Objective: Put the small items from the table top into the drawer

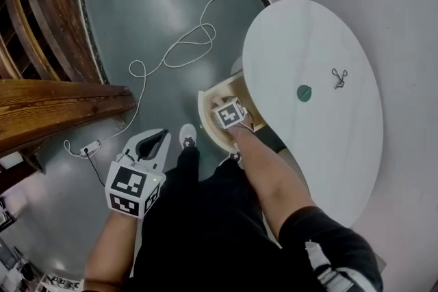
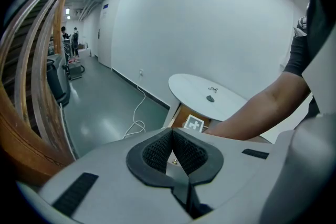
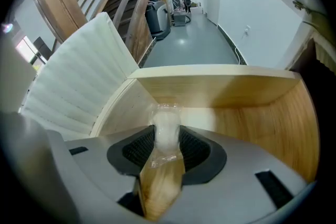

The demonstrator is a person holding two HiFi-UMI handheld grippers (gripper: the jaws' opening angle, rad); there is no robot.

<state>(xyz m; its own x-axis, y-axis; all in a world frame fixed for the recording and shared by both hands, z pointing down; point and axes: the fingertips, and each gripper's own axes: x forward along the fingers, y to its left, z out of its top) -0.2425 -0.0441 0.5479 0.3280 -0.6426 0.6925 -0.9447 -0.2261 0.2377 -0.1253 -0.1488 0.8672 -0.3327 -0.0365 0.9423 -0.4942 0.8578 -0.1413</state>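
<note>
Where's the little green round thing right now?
In the head view, the green round thing sits on the white table, right of the open drawer, near the small black clip, not touching.

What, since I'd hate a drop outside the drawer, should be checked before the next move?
1. Right gripper clamped on the clear-wrapped item: ok.
2. Drawer open, directly ahead of the item: ok.
3. Drawer floor free where the item would land: cannot tell.
4. Left gripper shut, empty, away from the drawer: ok.
5. Table cleared: not ok; green round piece and small dark wire piece lie on it.
</note>
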